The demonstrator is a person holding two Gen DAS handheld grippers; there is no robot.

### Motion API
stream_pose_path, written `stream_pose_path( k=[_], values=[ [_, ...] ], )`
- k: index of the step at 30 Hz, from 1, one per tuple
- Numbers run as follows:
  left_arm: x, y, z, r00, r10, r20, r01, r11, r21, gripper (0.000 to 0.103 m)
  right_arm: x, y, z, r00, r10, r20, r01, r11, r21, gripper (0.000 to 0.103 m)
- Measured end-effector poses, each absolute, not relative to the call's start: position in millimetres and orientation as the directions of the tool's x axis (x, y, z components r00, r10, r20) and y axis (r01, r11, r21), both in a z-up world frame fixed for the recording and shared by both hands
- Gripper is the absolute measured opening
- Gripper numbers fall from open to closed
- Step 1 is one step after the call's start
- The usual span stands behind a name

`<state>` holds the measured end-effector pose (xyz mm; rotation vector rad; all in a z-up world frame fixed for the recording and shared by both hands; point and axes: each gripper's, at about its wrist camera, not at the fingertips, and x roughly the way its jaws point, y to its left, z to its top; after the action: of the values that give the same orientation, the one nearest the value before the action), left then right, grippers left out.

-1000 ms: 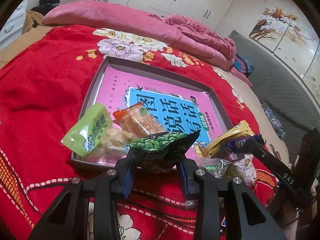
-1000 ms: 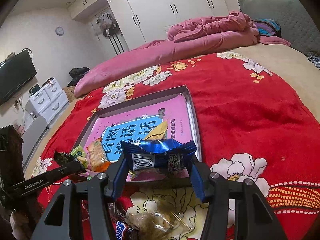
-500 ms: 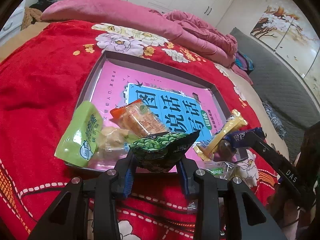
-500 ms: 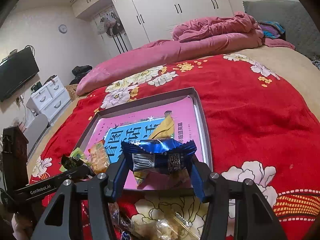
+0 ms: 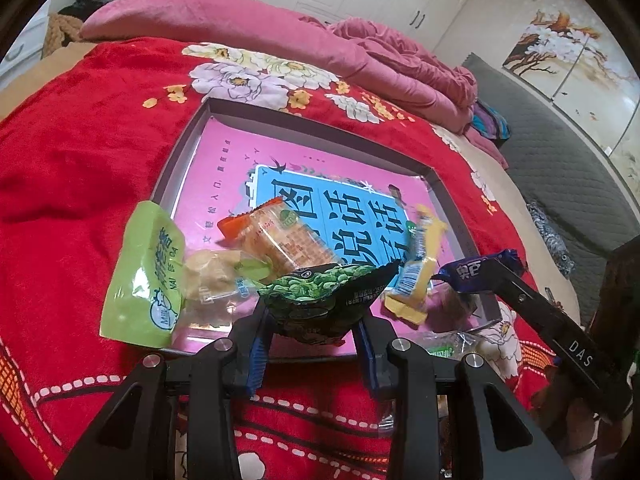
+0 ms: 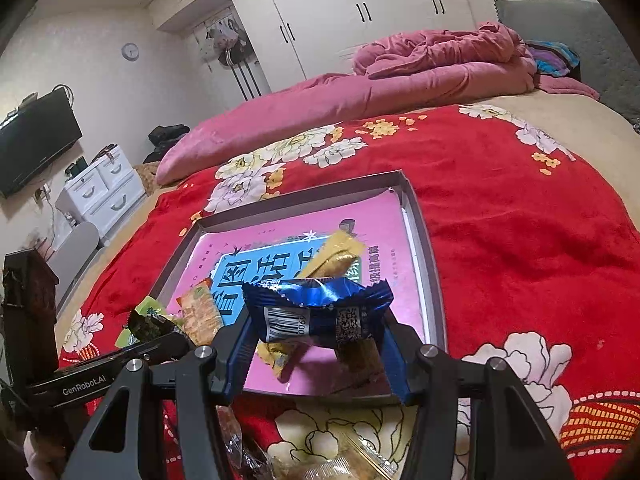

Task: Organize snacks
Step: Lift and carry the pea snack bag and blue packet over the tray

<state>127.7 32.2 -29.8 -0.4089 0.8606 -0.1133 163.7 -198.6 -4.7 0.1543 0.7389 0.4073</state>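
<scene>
My left gripper (image 5: 312, 332) is shut on a black and green pea packet (image 5: 324, 296), held over the near edge of the grey tray (image 5: 320, 122). In the tray's near left lie a light green packet (image 5: 148, 276), a clear-wrapped pastry (image 5: 212, 280) and an orange cracker packet (image 5: 280, 236). My right gripper (image 6: 316, 344) is shut on a blue wrapped snack (image 6: 320, 312) over the tray's (image 6: 424, 240) near right corner. A yellow packet (image 6: 334, 258) leans tilted just behind the blue snack.
The tray sits on a red floral blanket (image 6: 520, 220) and has a pink and blue book cover as its floor. Loose wrapped snacks (image 6: 320, 464) lie on the blanket beneath my right gripper. A pink duvet (image 6: 360, 92) is piled at the far side.
My right gripper carried the blue snack inward over the tray's near right corner. The yellow packet went from lying flat to leaning upright. The left gripper stayed put.
</scene>
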Motion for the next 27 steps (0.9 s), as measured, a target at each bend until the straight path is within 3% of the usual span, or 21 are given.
stream_pose_path(
  k=[27],
  values=[
    [139,29,-32,0.654,-0.239,-0.718,-0.067,0.927,-0.369,0.039,166,-171,-11,0.585,0.521,-0.621,-0.432,0.849,0.305,0.056]
  ],
)
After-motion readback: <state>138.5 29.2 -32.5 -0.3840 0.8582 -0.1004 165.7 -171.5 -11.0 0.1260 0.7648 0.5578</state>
